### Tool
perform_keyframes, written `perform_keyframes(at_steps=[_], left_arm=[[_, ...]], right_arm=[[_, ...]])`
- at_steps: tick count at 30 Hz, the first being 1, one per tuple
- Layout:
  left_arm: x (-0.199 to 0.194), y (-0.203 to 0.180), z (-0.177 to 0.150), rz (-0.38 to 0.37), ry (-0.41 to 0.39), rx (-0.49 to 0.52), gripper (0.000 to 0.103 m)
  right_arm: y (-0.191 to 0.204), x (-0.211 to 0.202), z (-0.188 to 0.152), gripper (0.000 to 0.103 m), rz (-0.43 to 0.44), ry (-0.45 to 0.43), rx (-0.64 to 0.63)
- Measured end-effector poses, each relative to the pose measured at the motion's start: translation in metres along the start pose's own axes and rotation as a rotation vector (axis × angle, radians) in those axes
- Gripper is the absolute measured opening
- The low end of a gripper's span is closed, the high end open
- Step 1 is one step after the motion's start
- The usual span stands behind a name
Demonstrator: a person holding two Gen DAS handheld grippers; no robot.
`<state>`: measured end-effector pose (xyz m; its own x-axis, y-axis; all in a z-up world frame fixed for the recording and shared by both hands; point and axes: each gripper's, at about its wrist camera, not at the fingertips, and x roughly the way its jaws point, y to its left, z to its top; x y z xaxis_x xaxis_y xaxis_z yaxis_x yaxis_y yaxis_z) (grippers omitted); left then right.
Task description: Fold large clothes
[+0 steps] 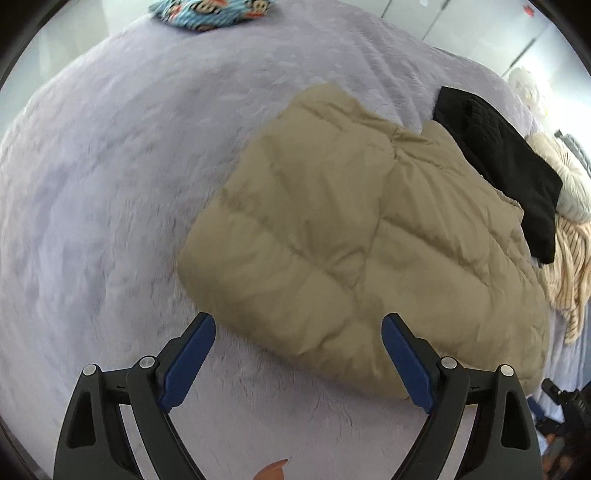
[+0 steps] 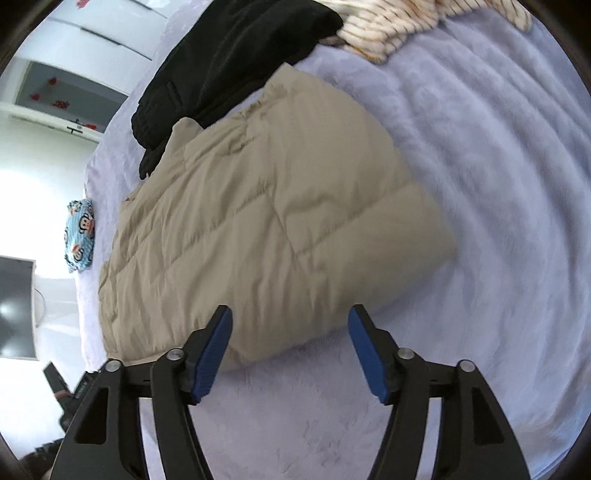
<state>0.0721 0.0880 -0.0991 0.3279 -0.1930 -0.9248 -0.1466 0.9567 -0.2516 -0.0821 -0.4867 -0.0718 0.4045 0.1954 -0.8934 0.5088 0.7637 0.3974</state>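
Note:
A folded tan quilted puffer jacket (image 1: 362,236) (image 2: 266,221) lies on the lilac fleece bed cover (image 1: 110,184) (image 2: 498,184). In the left wrist view my left gripper (image 1: 299,325) stands open above the jacket's near edge, blue pads apart, nothing between them. My right gripper (image 2: 290,317) hangs open over the jacket's near folded edge in the right wrist view, and nothing is gripped. A black garment (image 1: 506,162) (image 2: 229,59) lies against the jacket's far side, partly overlapping it.
A cream striped knit (image 1: 569,266) (image 2: 399,26) lies beside the black garment. A blue cartoon-print cushion (image 1: 210,14) (image 2: 79,236) sits at the bed's far end. White cupboards (image 2: 92,33) and a dark screen (image 2: 16,306) stand beyond the bed.

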Motion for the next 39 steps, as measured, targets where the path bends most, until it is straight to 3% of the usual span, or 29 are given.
perform_keyframes(at_steps=[1, 5, 8, 14, 15, 16, 20, 27, 29, 31, 33, 34, 35, 37, 39], left_arm=[[0.002, 0.003, -0.003, -0.016, 0.007, -0.014, 0.092], [0.014, 0.014, -0.014, -0.093, 0.047, -0.059, 0.092], [0.027, 0.019, -0.021, -0.179, 0.081, -0.094, 0.092], [0.038, 0.026, -0.022, -0.368, 0.068, -0.197, 0.092], [0.039, 0.025, -0.019, -0.373, 0.06, -0.201, 0.092], [0.041, 0.023, -0.015, -0.372, 0.052, -0.198, 0.092], [0.054, 0.022, -0.005, -0.369, 0.046, -0.202, 0.092], [0.08, 0.028, 0.009, -0.403, 0.06, -0.323, 0.092], [0.084, 0.033, 0.011, -0.445, 0.061, -0.372, 0.078], [0.083, 0.036, 0.014, -0.496, 0.047, -0.391, 0.04], [0.074, 0.034, 0.014, -0.499, 0.015, -0.363, 0.024], [0.066, 0.031, 0.014, -0.494, -0.006, -0.33, 0.021], [0.058, 0.027, 0.014, -0.483, -0.026, -0.293, 0.02], [0.043, 0.019, 0.011, -0.467, -0.06, -0.226, 0.018], [0.029, 0.015, 0.007, -0.461, -0.077, -0.193, 0.018]], right_arm=[[-0.002, 0.001, -0.002, 0.083, 0.014, 0.0, 0.009], [-0.009, 0.012, -0.008, 0.084, 0.056, 0.012, 0.044], [-0.014, 0.023, -0.01, 0.09, 0.104, 0.016, 0.078], [-0.018, 0.041, -0.014, 0.092, 0.238, 0.017, 0.137], [-0.017, 0.043, -0.014, 0.094, 0.254, 0.015, 0.144], [-0.017, 0.045, -0.013, 0.103, 0.272, 0.013, 0.153], [-0.014, 0.063, -0.004, 0.103, 0.322, 0.018, 0.201], [-0.015, 0.09, 0.005, 0.103, 0.403, 0.047, 0.27], [-0.016, 0.096, 0.005, 0.103, 0.438, 0.049, 0.302], [-0.017, 0.099, 0.005, 0.102, 0.449, 0.049, 0.334], [-0.021, 0.1, 0.003, 0.086, 0.459, 0.044, 0.388], [-0.022, 0.101, 0.002, 0.058, 0.463, 0.051, 0.398], [-0.024, 0.101, 0.001, 0.045, 0.472, 0.056, 0.408], [-0.024, 0.097, -0.001, 0.033, 0.481, 0.05, 0.398], [-0.021, 0.089, -0.004, 0.027, 0.49, 0.044, 0.365]])
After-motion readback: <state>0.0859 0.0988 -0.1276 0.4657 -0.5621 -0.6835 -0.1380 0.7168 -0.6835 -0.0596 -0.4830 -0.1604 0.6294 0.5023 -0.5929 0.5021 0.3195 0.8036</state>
